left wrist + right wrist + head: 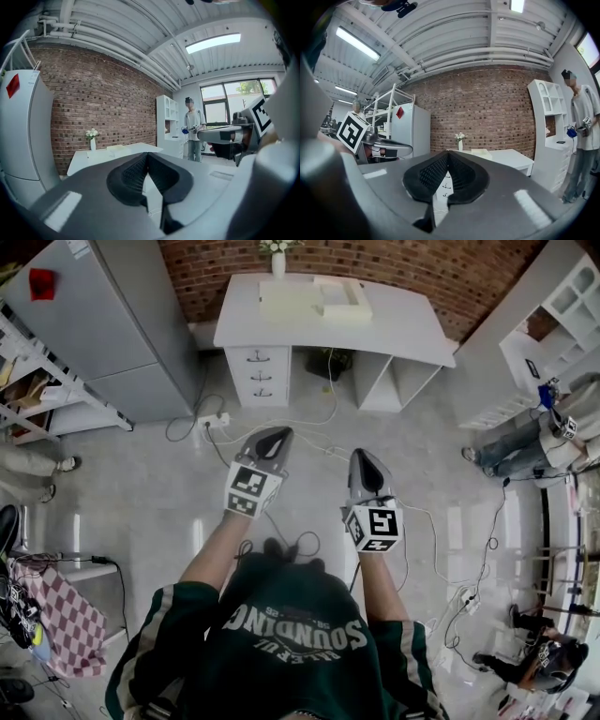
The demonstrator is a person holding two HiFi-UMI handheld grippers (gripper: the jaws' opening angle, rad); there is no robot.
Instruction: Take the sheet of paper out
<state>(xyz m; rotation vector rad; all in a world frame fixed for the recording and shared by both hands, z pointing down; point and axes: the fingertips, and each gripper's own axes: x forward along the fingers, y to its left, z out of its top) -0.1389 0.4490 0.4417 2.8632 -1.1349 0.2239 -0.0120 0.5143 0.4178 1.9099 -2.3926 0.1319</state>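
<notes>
1. Since I stand well away from the white desk (pixel 403 329), I cannot see the sheet of paper; I think it lies in the pale box (pixel 314 298) on top.
2. Cables (pixel 334 390) lie on the floor between; walking over could trip me.
3. My left gripper (pixel 279 434) and right gripper (pixel 362 459) are both closed, holding nothing; unless they open, they could push the paper.

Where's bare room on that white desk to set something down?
The white desk is bare at its right end, between the pale cream box and the right edge, and along the front edge. A narrower bare patch lies left of the box. The back middle is crowded: the box and a white vase of flowers.
</notes>
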